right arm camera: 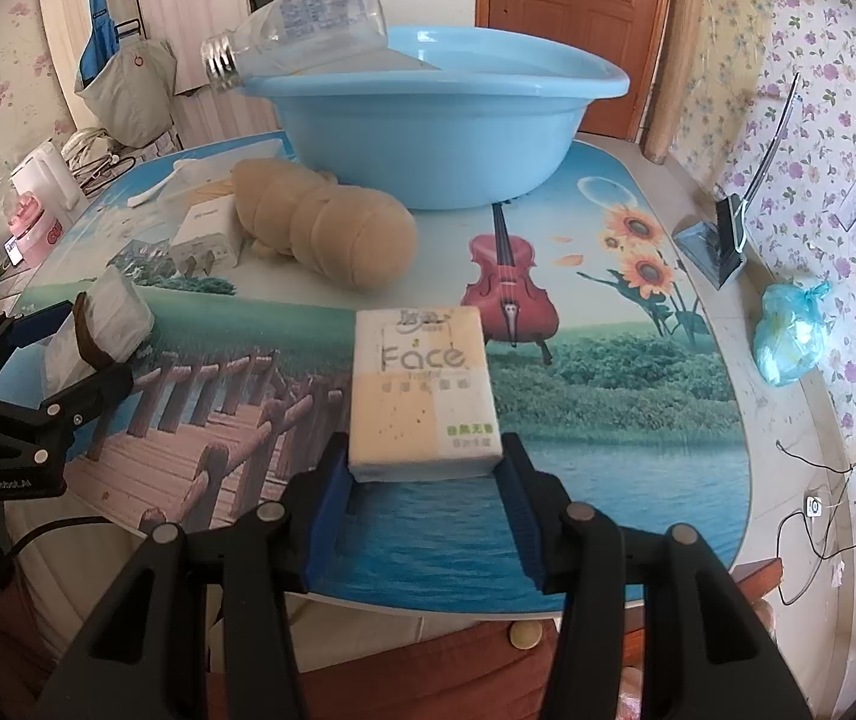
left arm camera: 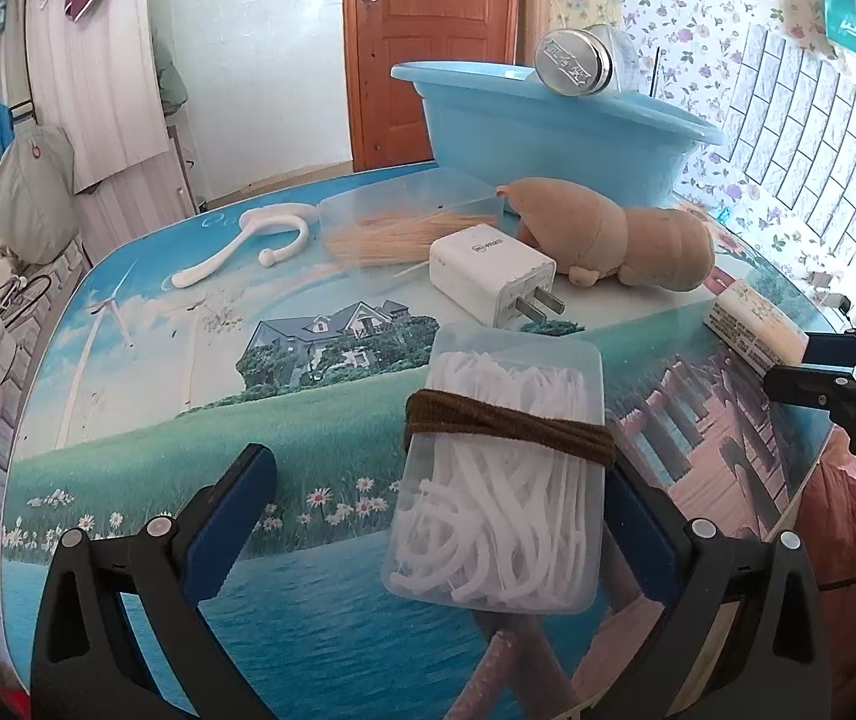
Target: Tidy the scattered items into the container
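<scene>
Basin [right arm camera: 428, 138], light blue, far side of tabletop [right arm camera: 637, 420]: 1 clear bottle [right arm camera: 302, 24] lies across its rim. Just before the basin: tan plush toy [right arm camera: 326, 228], white charger [left arm camera: 490, 279]. Your right gripper [right arm camera: 428, 480] is clamped on the tissue pack [right arm camera: 422, 390], nearer than the basin. Your left gripper [left arm camera: 436, 480] stands apart, straddling the floss-pick box [left arm camera: 499, 474].

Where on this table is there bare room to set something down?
Free: the right side between the tissue pack and table edge; also the front-left below the white hook. Crowded: around the charger, plush toy and basin.
</scene>
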